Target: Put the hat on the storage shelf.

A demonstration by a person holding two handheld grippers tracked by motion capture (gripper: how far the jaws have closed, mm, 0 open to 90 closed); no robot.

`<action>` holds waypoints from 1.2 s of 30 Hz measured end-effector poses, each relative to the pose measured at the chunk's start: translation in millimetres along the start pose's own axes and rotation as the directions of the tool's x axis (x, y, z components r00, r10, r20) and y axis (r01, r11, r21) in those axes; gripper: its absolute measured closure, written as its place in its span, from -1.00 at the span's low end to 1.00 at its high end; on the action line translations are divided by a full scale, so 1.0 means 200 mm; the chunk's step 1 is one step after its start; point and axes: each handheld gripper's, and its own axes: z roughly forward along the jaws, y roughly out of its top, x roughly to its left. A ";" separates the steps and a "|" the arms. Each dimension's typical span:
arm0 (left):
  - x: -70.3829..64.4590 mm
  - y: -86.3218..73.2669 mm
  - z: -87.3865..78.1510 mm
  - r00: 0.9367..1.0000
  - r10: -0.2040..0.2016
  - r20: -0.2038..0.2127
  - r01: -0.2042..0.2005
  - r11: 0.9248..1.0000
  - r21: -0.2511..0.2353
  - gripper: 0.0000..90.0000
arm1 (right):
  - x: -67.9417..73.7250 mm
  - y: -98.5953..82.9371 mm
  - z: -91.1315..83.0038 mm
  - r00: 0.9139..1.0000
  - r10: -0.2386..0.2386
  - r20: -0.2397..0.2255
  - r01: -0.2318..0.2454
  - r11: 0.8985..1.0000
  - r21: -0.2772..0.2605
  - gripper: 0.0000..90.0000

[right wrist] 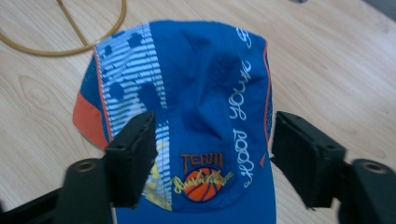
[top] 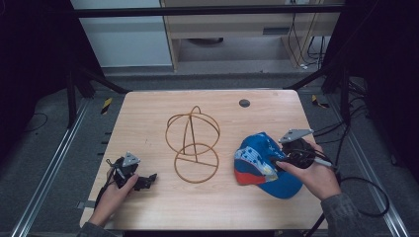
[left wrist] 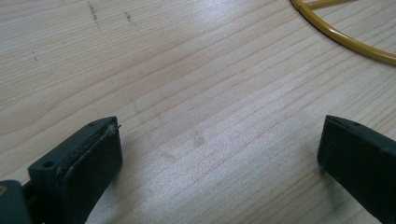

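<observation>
A blue cap (top: 261, 164) with white stripes, an orange patch and a basketball logo (right wrist: 204, 182) lies on the table at the right. My right gripper (top: 276, 163) hovers over the cap (right wrist: 196, 102) with its jaws open on either side of the crown; whether they touch the fabric I cannot tell. A wire hat stand (top: 193, 145) of golden hoops stands upright at the table's middle. My left gripper (top: 148, 180) rests low at the front left, open, with bare wood between its jaws (left wrist: 219, 154). A curve of the stand's base ring (left wrist: 345, 39) shows beyond it.
The light wooden table (top: 148, 113) has a dark round cable hole (top: 244, 103) near its back edge. Black cables (top: 365, 192) trail off the right side. Metal rails (top: 49, 163) flank the table, and a dark frame post (top: 71, 94) stands behind the back left corner.
</observation>
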 end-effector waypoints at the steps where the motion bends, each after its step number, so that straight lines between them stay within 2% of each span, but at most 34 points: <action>1: 0.00 0.00 0.00 1.000 0.000 0.000 0.000 1.000 0.000 -1.00 | -0.01 0.00 0.01 1.000 0.003 -0.006 -0.003 1.000 0.008 -0.22; 8: 0.00 0.00 0.00 1.000 -0.001 0.001 0.001 1.000 -0.003 -1.00 | -0.04 0.01 0.10 0.999 -0.005 -0.038 0.008 0.996 0.088 -0.05; 12: 0.00 0.00 0.00 1.000 -0.001 0.001 0.001 1.000 -0.002 -1.00 | -0.04 0.01 0.16 0.999 -0.006 -0.054 0.011 0.994 0.106 -0.04; 17: 0.00 0.00 0.00 1.000 -0.001 0.001 0.001 1.000 -0.002 -1.00 | -0.02 0.03 0.19 0.997 -0.007 -0.074 0.014 0.994 0.104 0.00; 23: 0.00 0.00 0.00 1.000 -0.001 0.001 0.001 1.000 -0.002 -1.00 | -0.02 0.03 0.22 0.997 -0.016 -0.072 0.024 0.993 0.117 0.19; 29: 0.00 0.00 0.00 1.000 -0.001 0.001 0.001 1.000 -0.002 -1.00 | -0.02 0.03 0.24 0.997 -0.030 -0.074 0.040 0.990 0.134 0.44; 36: 0.00 0.00 0.00 1.000 0.000 0.001 0.000 1.000 -0.002 -1.00 | -0.02 0.04 0.26 0.995 -0.048 -0.086 0.061 0.987 0.148 0.94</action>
